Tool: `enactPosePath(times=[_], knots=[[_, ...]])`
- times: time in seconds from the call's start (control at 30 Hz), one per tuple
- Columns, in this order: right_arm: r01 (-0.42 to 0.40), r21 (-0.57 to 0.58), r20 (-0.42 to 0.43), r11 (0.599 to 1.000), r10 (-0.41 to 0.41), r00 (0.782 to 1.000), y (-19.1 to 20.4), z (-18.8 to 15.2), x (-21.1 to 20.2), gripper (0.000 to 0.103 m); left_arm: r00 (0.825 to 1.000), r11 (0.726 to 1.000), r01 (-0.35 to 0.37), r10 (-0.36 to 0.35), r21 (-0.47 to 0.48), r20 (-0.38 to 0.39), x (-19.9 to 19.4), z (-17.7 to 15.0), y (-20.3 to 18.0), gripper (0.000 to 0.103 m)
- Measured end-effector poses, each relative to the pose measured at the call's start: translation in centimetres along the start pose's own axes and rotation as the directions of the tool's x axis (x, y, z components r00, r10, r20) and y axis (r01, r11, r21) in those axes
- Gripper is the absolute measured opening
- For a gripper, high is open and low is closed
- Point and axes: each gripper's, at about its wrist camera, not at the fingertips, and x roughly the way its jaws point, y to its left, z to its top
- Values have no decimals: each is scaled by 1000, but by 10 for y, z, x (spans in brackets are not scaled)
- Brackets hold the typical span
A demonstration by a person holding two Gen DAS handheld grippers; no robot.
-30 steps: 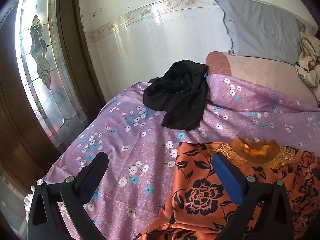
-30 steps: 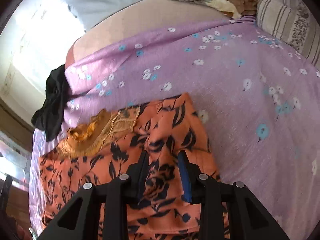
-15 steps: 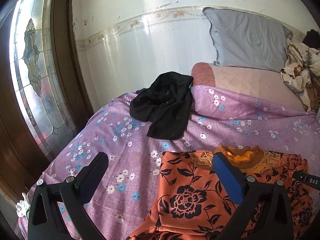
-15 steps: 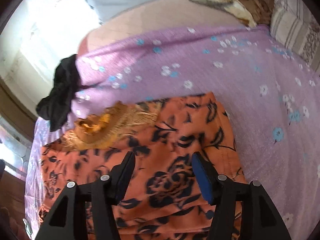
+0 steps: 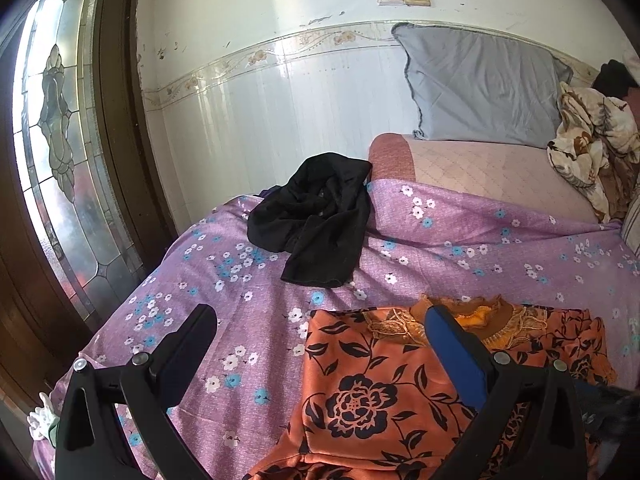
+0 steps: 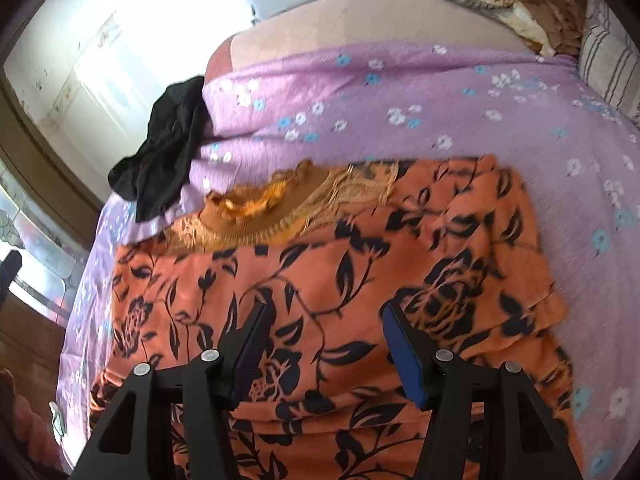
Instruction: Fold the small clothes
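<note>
Released, my right gripper (image 6: 326, 334) has just spread above the orange floral garment (image 6: 320, 264); left gripper (image 5: 320, 340) gapes too (both empty).

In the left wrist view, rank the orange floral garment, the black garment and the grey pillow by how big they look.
1. Orange floral garment, though it lies nearest the camera.
2 and 3. Grey pillow and black garment: pillow looks somewhat larger, but it sits farther back, so unsure.
</note>
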Motion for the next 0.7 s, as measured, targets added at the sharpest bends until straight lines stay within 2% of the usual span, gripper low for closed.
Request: enactPosePath(times=[0.1,0.27,0.43,0.6,0.7], knots=[[28,-23,-37,999,-29,999,3,-8,15,62,1000,1000,11,-11,5,6,-2,0,-4,103],[70,-98,-27,993,-73,997,12,-13,21,62,1000,1000,17,-18,24,17,-6,1,-10,103],[30,-43,-4,999,-30,1000,2,-7,5,62,1000,999,23,-23,32,20,-7,1,-13,103],[86,-52,72,995,-82,994,-9,-3,-21,62,999,999,25,-26,38,20,-8,0,-15,103],[123,-36,33,992,-121,992,-24,-4,-15,62,1000,998,31,-31,45,2,-6,0,-18,103]])
